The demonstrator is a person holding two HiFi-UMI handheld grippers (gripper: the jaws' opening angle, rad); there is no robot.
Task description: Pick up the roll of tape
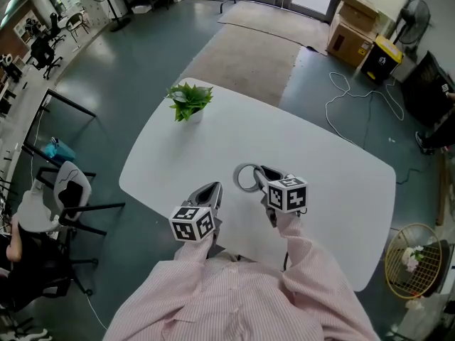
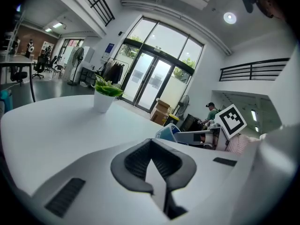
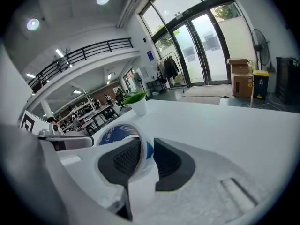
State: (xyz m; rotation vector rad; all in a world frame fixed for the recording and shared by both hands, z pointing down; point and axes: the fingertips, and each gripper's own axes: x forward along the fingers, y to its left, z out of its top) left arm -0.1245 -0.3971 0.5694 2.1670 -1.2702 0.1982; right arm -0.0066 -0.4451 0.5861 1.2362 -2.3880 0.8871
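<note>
The roll of tape [image 1: 247,178], a pale ring with a blue printed core, is off the white table [image 1: 320,162]. My right gripper [image 1: 261,176] is shut on its rim. In the right gripper view the tape [image 3: 117,134] stands on edge between the two dark pads [image 3: 169,162], with its wall clamped between them and the right gripper [image 3: 143,156] tilted down over the table. My left gripper [image 1: 210,192] hovers beside it on the left, shut and holding nothing. From the left gripper view [image 2: 151,146] the tape [image 2: 168,132] shows to the right, in front of the right gripper's marker cube [image 2: 230,120].
A small potted plant [image 1: 189,101] stands near the table's far left edge. Left of the table stand a chair [image 1: 65,190] and a black frame. Cardboard boxes [image 1: 353,21], a fan and loose white cables [image 1: 359,98] lie on the floor beyond. A wire basket [image 1: 414,260] sits at right.
</note>
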